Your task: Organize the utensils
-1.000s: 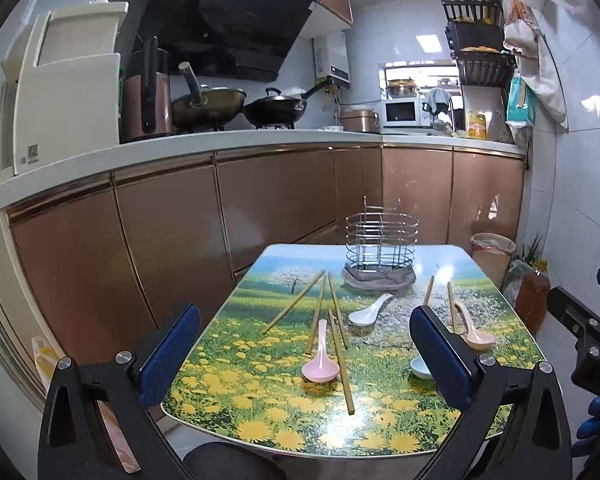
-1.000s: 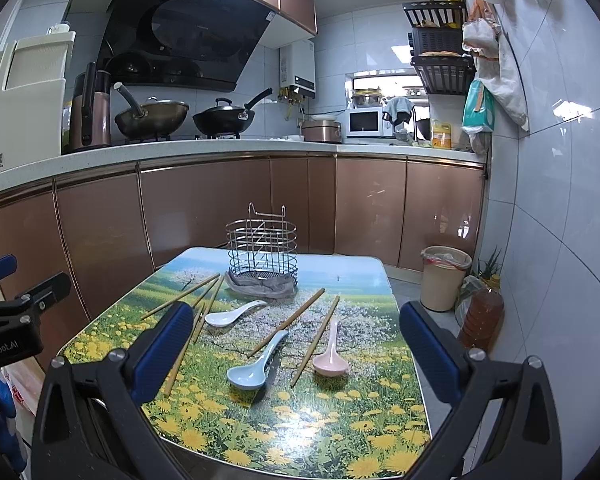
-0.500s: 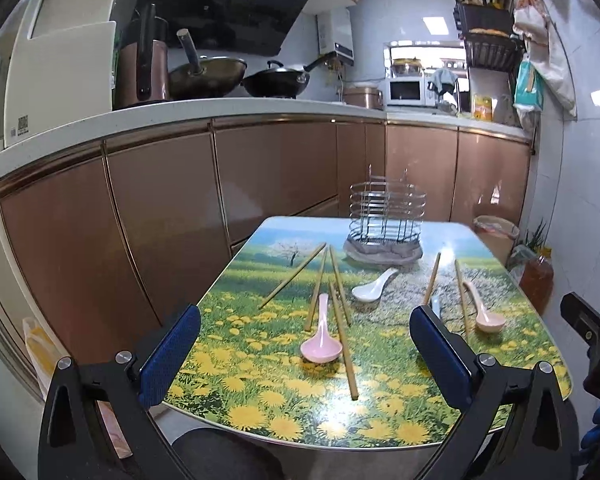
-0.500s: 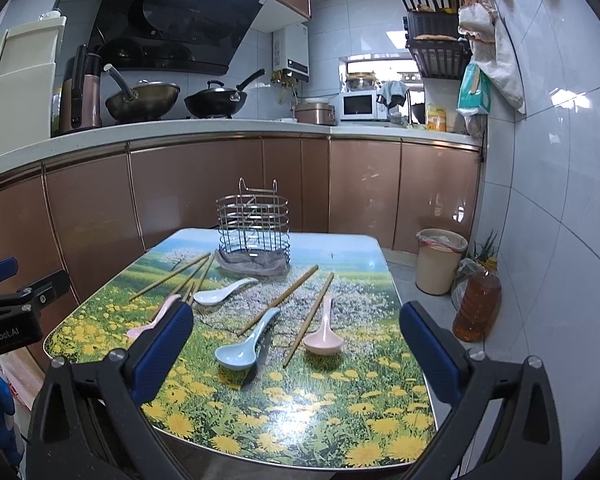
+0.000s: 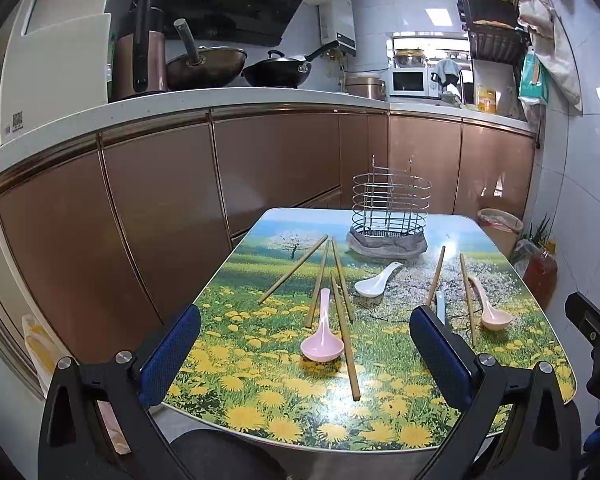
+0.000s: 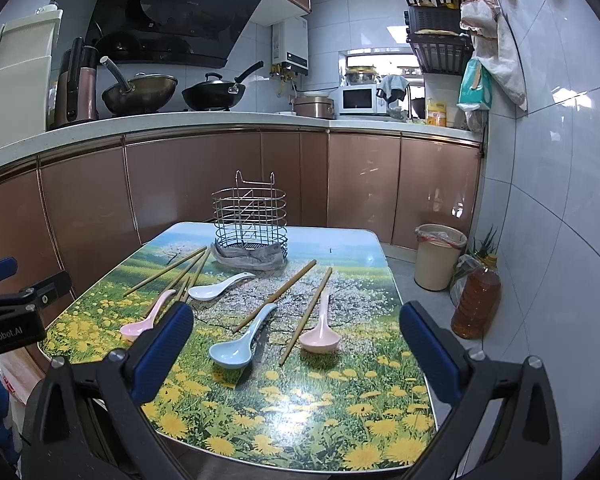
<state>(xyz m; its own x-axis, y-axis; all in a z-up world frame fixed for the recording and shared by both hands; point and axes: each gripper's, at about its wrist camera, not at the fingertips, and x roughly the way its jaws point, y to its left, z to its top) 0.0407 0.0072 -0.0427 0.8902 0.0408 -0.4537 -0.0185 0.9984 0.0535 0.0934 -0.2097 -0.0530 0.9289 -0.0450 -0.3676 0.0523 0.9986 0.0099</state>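
A wire utensil holder (image 5: 388, 208) (image 6: 250, 220) stands on a grey cloth (image 5: 386, 244) at the far end of the flower-print table (image 5: 260, 400) (image 6: 300, 420). Several wooden chopsticks (image 5: 342, 284) (image 6: 276, 296) lie scattered in front of it. Among them lie a pink spoon (image 5: 322, 344) (image 6: 148, 318), a white spoon (image 5: 374, 282) (image 6: 216, 286), a blue spoon (image 6: 236, 344) and a pale pink spoon (image 5: 490, 312) (image 6: 320, 332). My left gripper (image 5: 303, 316) hovers open above the near left of the table. My right gripper (image 6: 296, 312) hovers open above the near right. Neither holds anything.
Brown cabinets and a counter with woks run along the left and back. On the floor right of the table stand a beige bin (image 6: 438, 256) and an oil bottle (image 6: 476, 300), against a tiled wall.
Both grippers have moved closer to the table, which now looks larger. Both stay open. Nothing on the table has shifted.
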